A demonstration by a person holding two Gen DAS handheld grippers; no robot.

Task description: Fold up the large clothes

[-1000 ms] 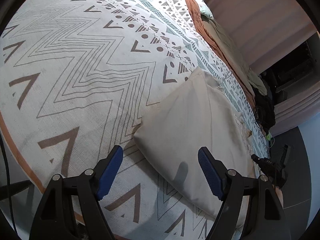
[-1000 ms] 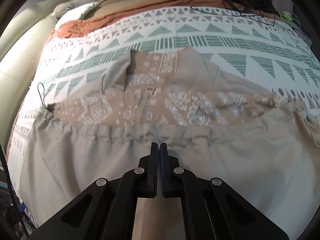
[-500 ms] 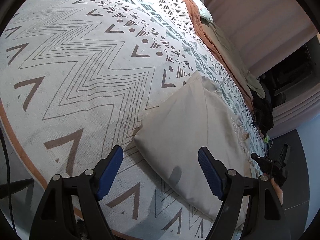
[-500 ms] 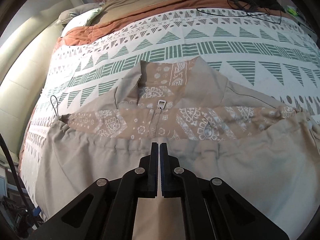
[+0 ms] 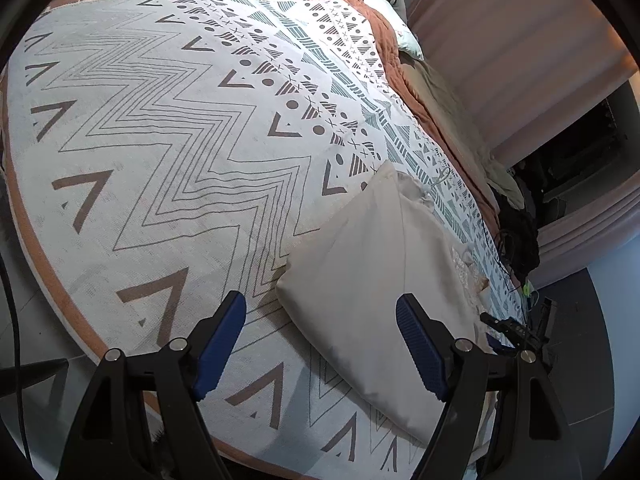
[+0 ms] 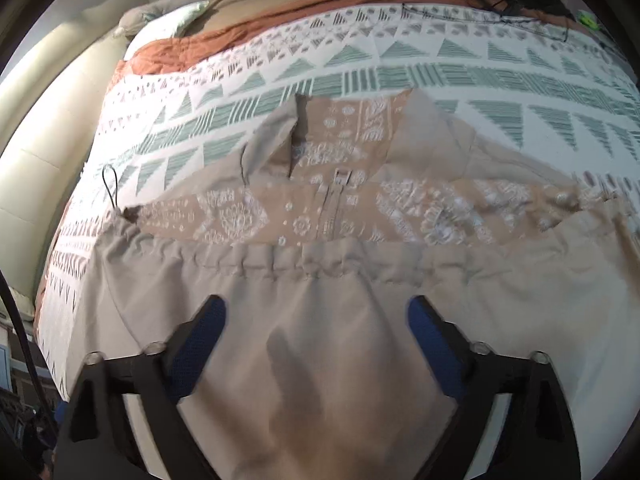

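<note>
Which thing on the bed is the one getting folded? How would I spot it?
Look at the bed's patterned blanket with green triangles. On it lies the beige jacket, its bottom half folded up. Only it shows a tan lining with white flower prints and a zipper.

The beige garment [image 6: 320, 320] lies folded flat on the patterned bedspread [image 6: 400, 76], its plain lower half doubled up over the front. The gathered drawstring hem [image 6: 280, 264] runs left to right across the middle. Beyond it, on the far side, show a tan panel with white print [image 6: 240, 216], a short zipper [image 6: 336, 200] and the open collar [image 6: 340, 128]. A dark cord [image 6: 110, 184] loops out at the far left corner.
</note>
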